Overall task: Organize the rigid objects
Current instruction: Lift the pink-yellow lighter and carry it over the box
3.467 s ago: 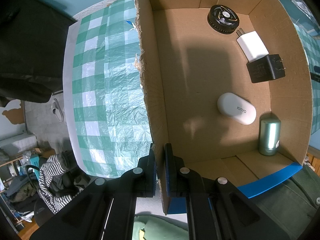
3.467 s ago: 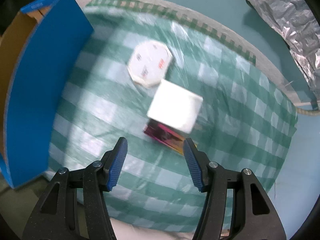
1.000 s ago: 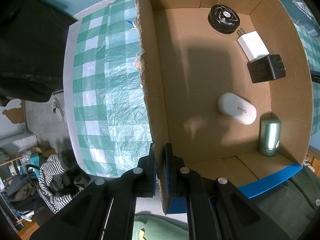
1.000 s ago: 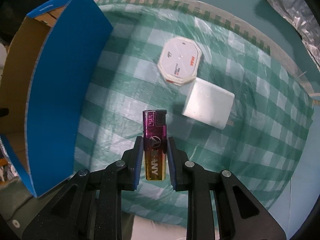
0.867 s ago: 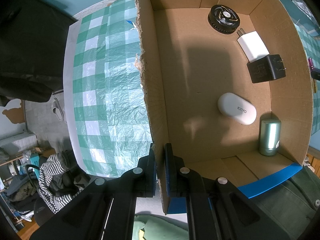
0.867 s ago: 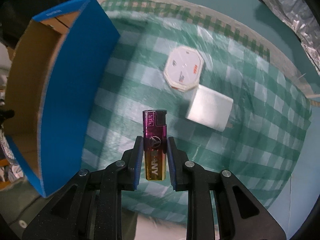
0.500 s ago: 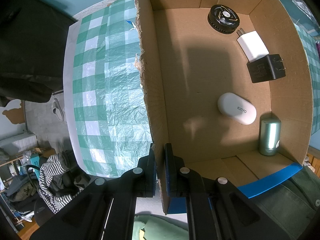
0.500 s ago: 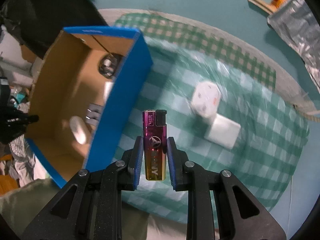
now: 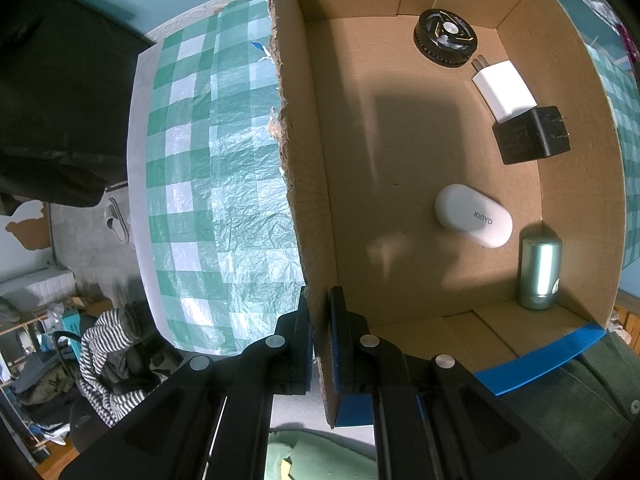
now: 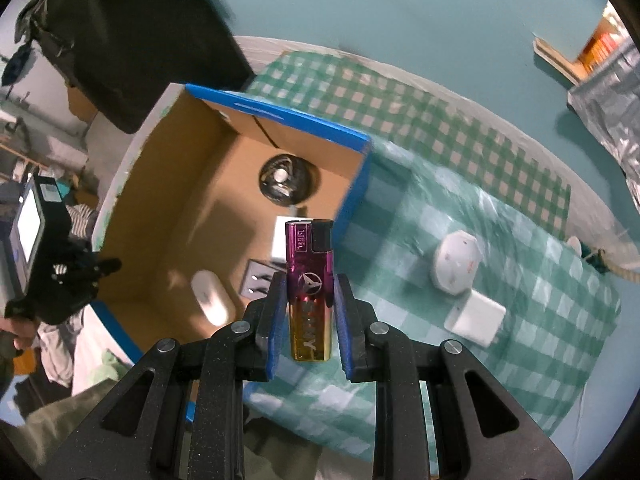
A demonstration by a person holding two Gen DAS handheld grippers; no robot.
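My right gripper [image 10: 309, 286] is shut on a purple-to-gold lighter [image 10: 309, 280], held upright in the air over the right wall of the cardboard box [image 10: 352, 196]. My left gripper [image 9: 319, 300] is shut on the box's torn left wall [image 9: 304, 184], pointing straight down. Inside the box lie a black round disc [image 9: 446, 38], a white charger [image 9: 505, 89], a black plug adapter [image 9: 530, 140], a white KINYO case [image 9: 473, 221] and a green metal cylinder [image 9: 539, 270]. On the cloth remain a white octagonal puck [image 10: 457, 261] and a white square block [image 10: 475, 319].
A green-and-white checked cloth [image 10: 540, 320] covers the round table; its edge runs close behind the box. A dark chair back [image 10: 132, 40] stands beyond the box. Silver foil [image 10: 608, 116] lies at the far right. A striped garment [image 9: 108, 344] and clutter sit below the table's left edge.
The right gripper has risen with the lighter and swung left, so the box's inside now lies under it. The left gripper still clamps the box wall, unmoved.
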